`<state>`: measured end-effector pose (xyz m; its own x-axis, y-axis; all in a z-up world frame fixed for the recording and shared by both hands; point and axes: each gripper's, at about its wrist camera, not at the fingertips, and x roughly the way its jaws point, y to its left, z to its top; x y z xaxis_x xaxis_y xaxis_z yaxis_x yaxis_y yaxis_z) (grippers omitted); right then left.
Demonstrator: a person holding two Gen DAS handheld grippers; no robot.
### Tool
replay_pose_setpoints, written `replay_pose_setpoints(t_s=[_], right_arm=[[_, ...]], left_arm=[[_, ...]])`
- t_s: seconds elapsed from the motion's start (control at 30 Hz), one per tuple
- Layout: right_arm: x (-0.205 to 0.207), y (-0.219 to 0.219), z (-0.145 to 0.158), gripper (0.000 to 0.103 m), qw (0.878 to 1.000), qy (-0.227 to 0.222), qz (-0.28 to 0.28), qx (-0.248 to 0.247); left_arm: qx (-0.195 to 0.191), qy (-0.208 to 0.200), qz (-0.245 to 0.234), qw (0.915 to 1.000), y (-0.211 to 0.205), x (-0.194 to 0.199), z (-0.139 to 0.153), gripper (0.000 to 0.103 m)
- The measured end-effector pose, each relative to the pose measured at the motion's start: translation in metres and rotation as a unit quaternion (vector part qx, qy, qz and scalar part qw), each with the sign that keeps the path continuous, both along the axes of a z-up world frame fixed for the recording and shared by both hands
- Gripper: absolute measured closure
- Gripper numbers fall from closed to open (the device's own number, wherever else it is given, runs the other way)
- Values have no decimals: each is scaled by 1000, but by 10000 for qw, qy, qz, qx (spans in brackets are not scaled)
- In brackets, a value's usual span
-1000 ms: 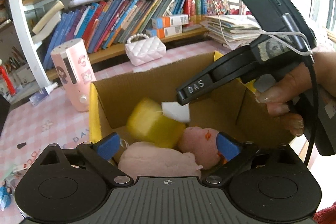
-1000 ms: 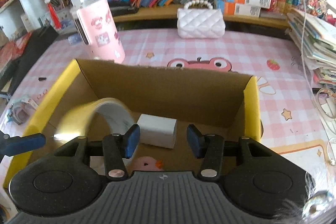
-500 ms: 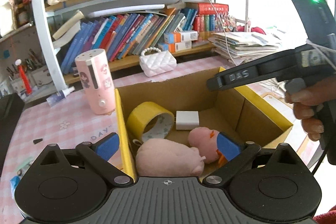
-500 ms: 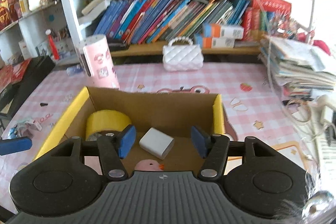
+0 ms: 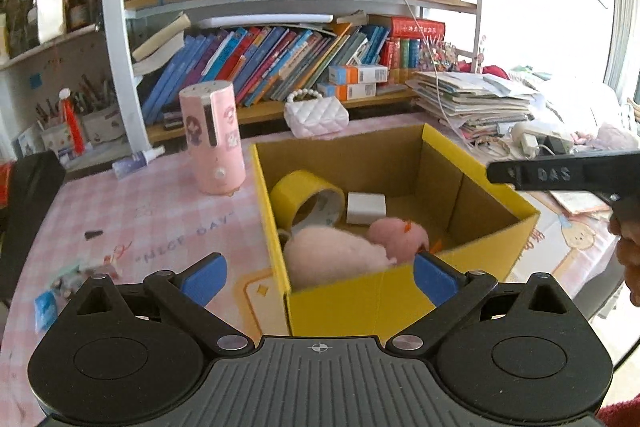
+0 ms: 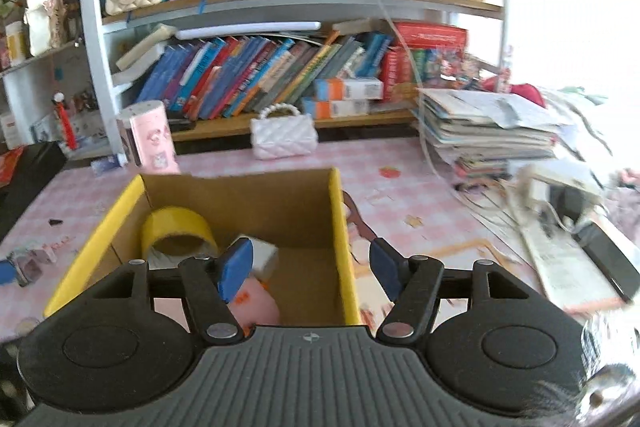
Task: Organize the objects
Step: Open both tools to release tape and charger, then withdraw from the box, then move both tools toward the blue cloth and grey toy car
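Where right gripper [image 5: 560,174] reads "DAS", tablecloth [image 5: 184,231] "NICE DAY"

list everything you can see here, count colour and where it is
box: 1, yellow outside, brown inside, on the table, open
tape roll: 1, yellow, in the box, back left
small block: 1, white, in the box beside the tape roll
plush toys: 2, pink, in the box, near side
canister: 1, pink, on the table left of the box
purses: 2, white behind the box, cream on the upper shelf
tablecloth: 1, pink checked
paper stack: 1, mixed, right of the box
left claw: open, empty
right claw: open, empty
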<state>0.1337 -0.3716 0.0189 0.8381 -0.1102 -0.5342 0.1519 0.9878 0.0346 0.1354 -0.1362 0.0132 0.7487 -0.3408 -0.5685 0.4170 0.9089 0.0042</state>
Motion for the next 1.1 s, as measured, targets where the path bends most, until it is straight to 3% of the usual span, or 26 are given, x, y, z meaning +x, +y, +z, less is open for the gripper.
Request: replay_pose_setpoints(t_s=[0.47,1.1], right_arm=[[-62,48,-41,36,9955,848,-371,190],[-113,122,-57,28,9935,1128,-13,177]], left_arm=[[90,617,253,9977,43,-38,-32,2],[474,833,318,9949,92,-87,-44,2]])
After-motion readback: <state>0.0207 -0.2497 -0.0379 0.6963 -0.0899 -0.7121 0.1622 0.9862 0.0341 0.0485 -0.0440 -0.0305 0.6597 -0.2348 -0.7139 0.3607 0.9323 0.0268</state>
